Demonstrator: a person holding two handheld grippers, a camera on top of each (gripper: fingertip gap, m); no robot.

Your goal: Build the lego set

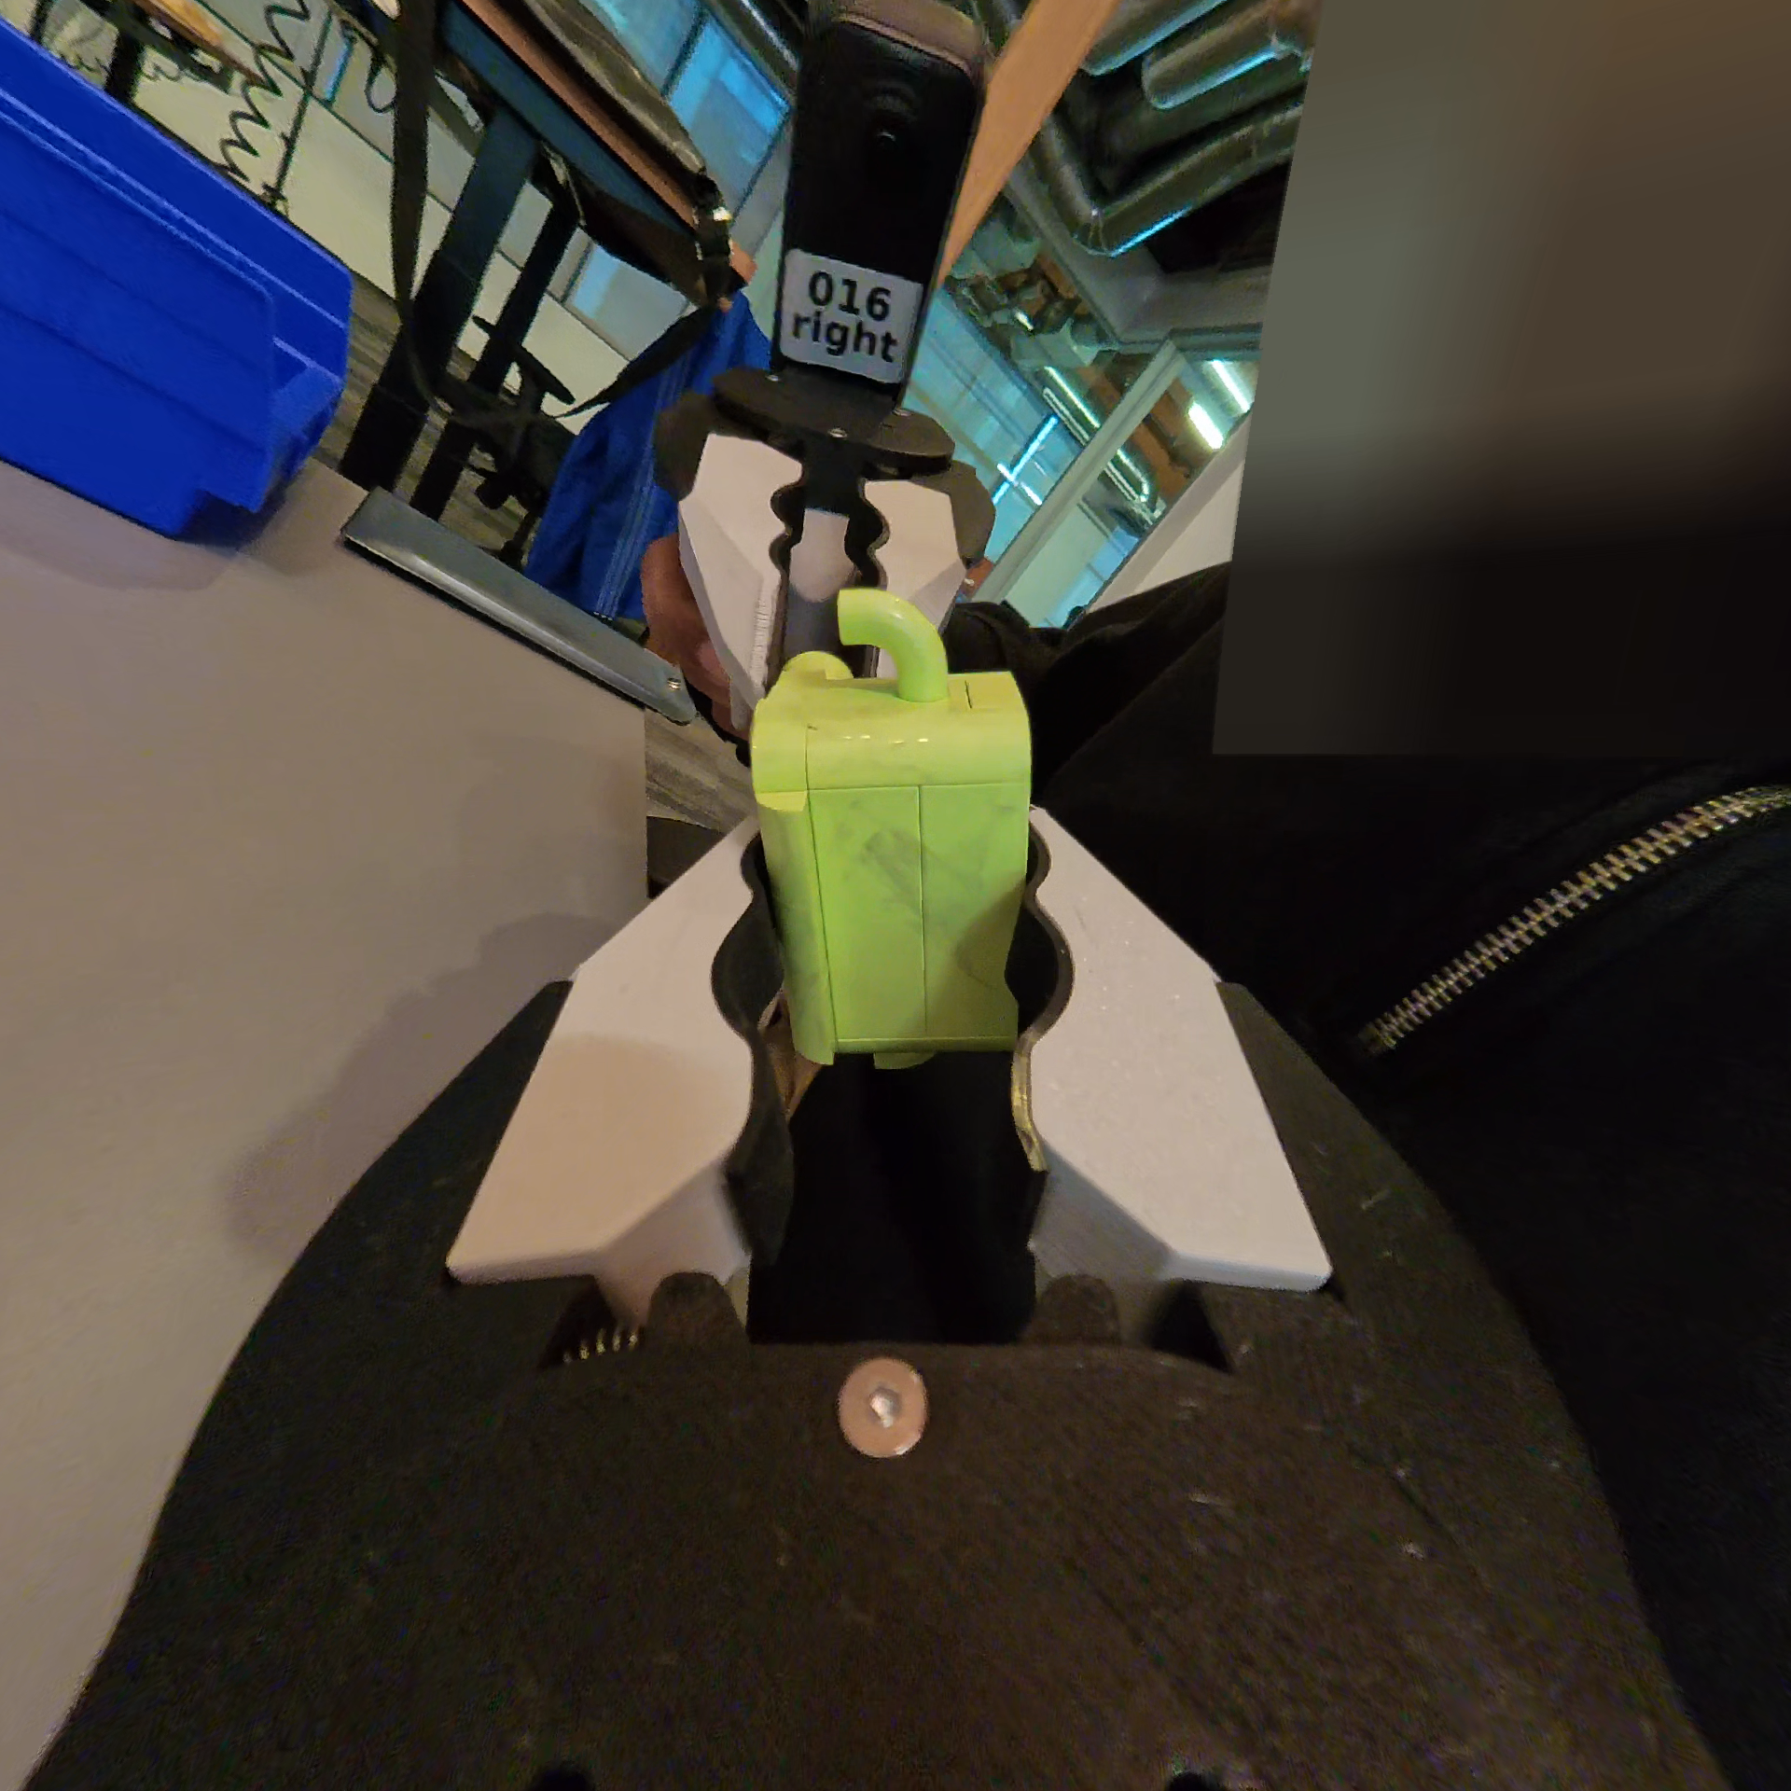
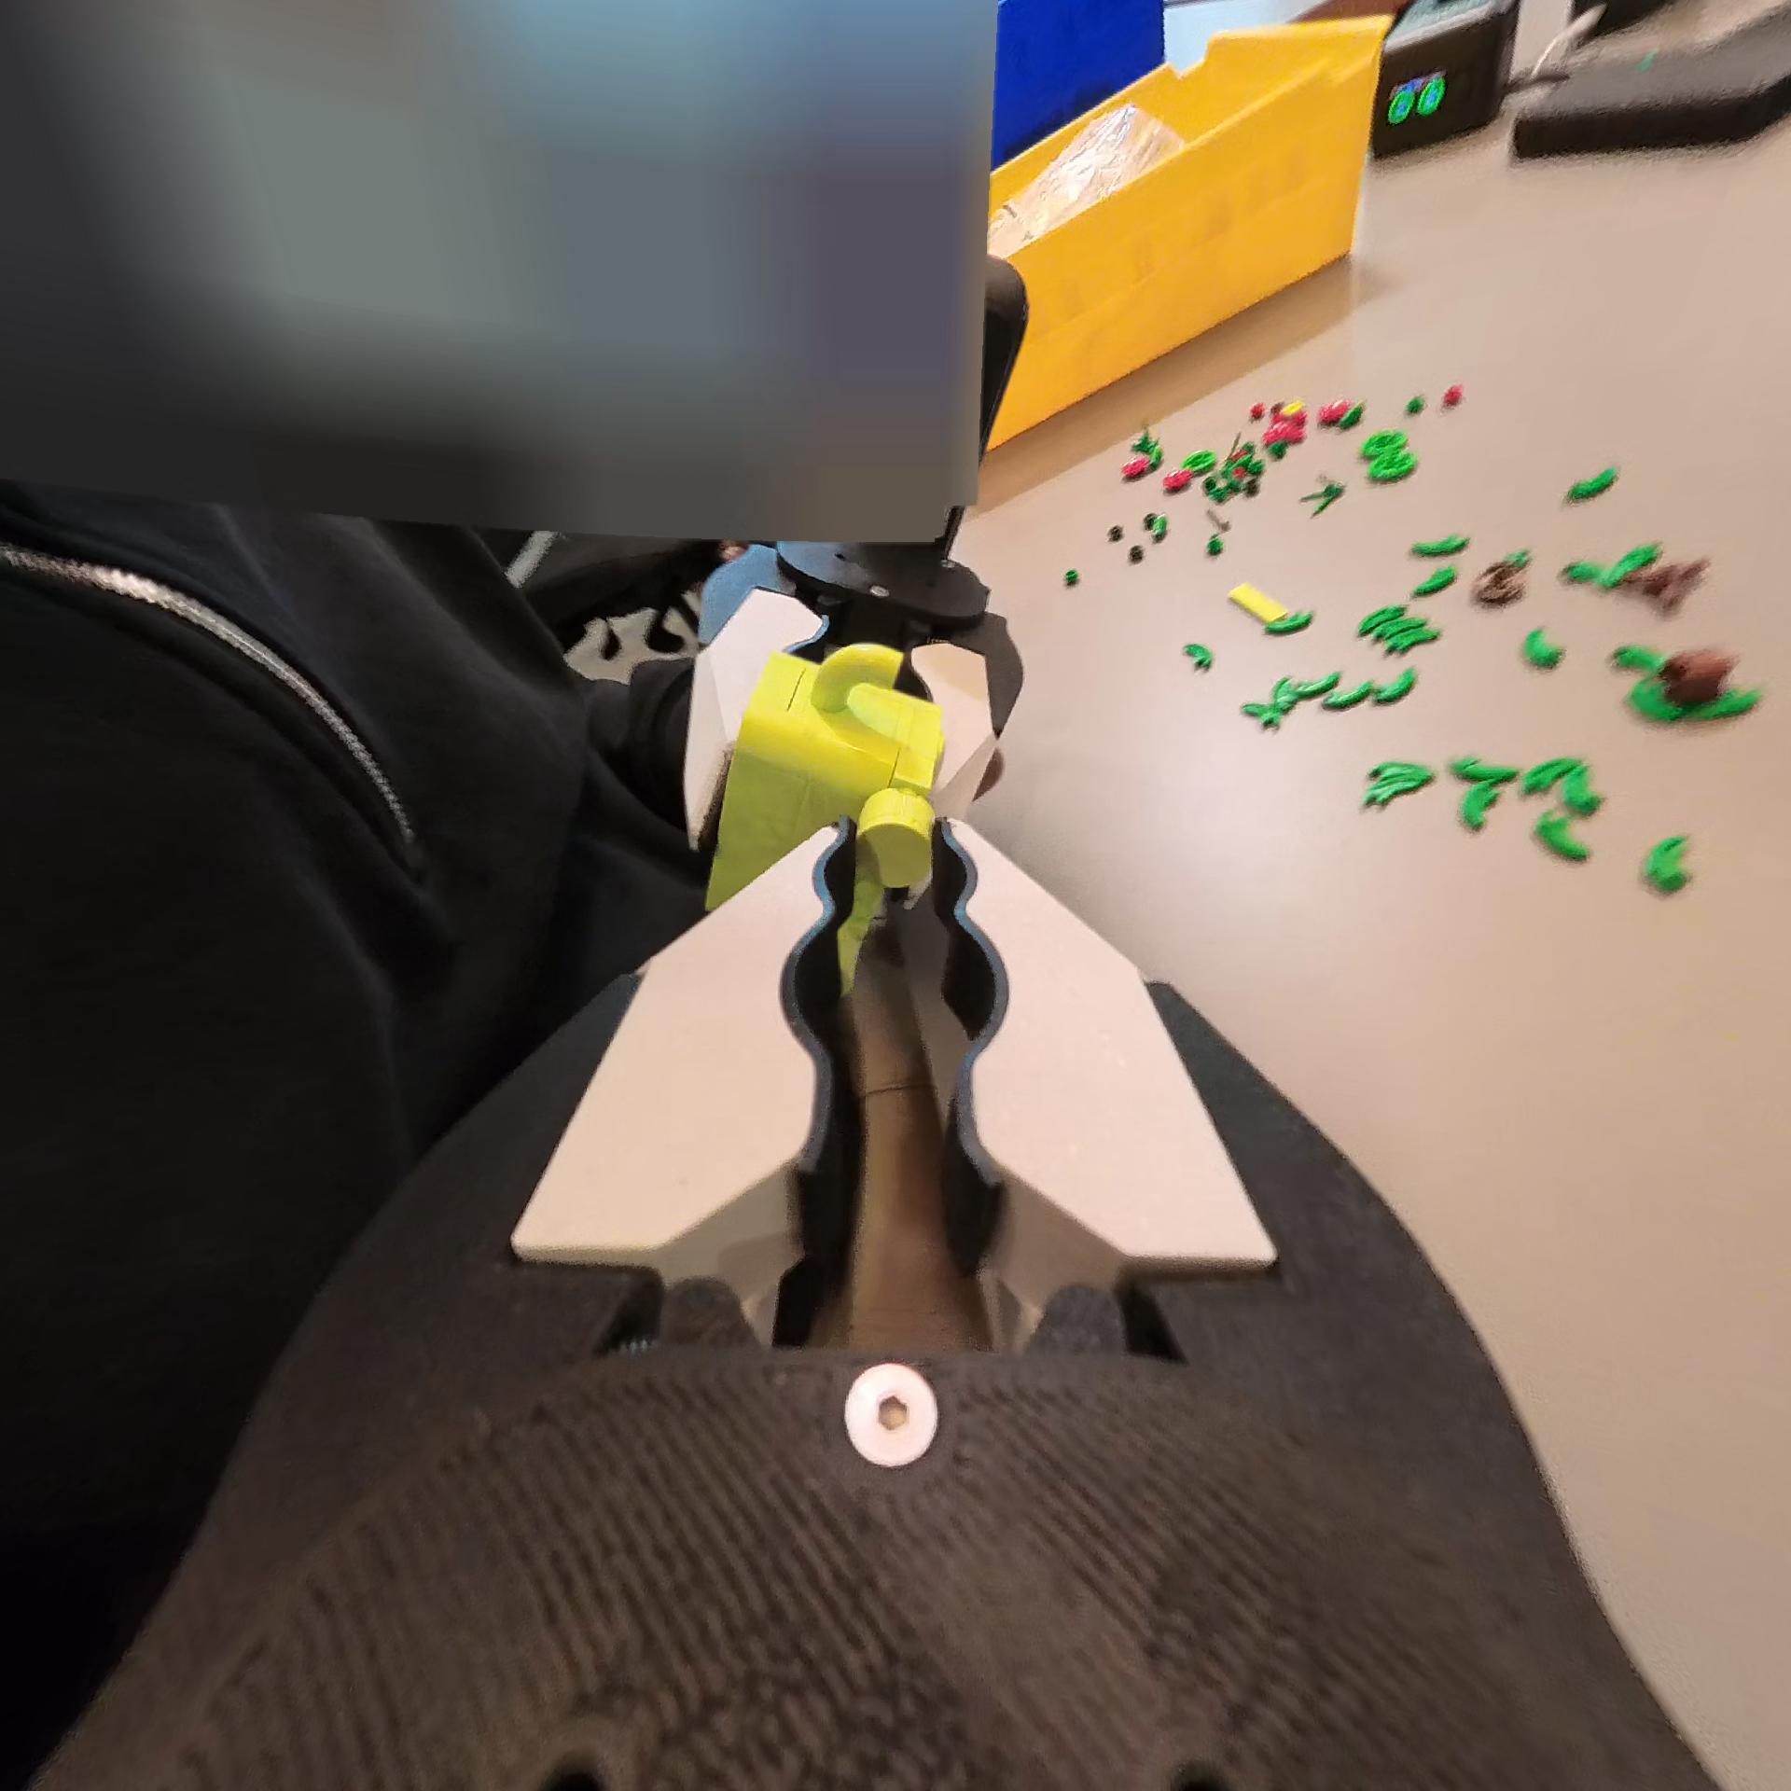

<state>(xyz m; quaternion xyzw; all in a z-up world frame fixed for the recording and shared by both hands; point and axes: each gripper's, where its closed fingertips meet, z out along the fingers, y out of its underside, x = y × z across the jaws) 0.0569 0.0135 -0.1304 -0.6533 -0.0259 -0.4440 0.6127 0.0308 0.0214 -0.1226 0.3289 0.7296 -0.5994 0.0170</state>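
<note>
A lime green lego block (image 1: 901, 872) with a curved hook piece (image 1: 896, 640) on top is held off the table. My left gripper (image 1: 892, 843) is shut on the block's sides. It shows in the right wrist view (image 2: 843, 737) too, holding the block (image 2: 804, 766). My right gripper (image 2: 892, 833) faces it, its jaws close together on a small round lime piece (image 2: 896, 829) at the block's near corner. In the left wrist view the right gripper (image 1: 829, 601) sits just behind the hook, its contact hidden.
Several loose green, red and brown lego pieces (image 2: 1405, 630) and a yellow flat piece (image 2: 1257, 601) lie on the beige table (image 2: 1454, 1066). A yellow bin (image 2: 1182, 223) stands behind them, a blue bin (image 1: 145, 291) at the left. A person's black zipped jacket (image 1: 1551, 921) is close by. Only a small space, under 4 cm, lies between the two pairs of fingers.
</note>
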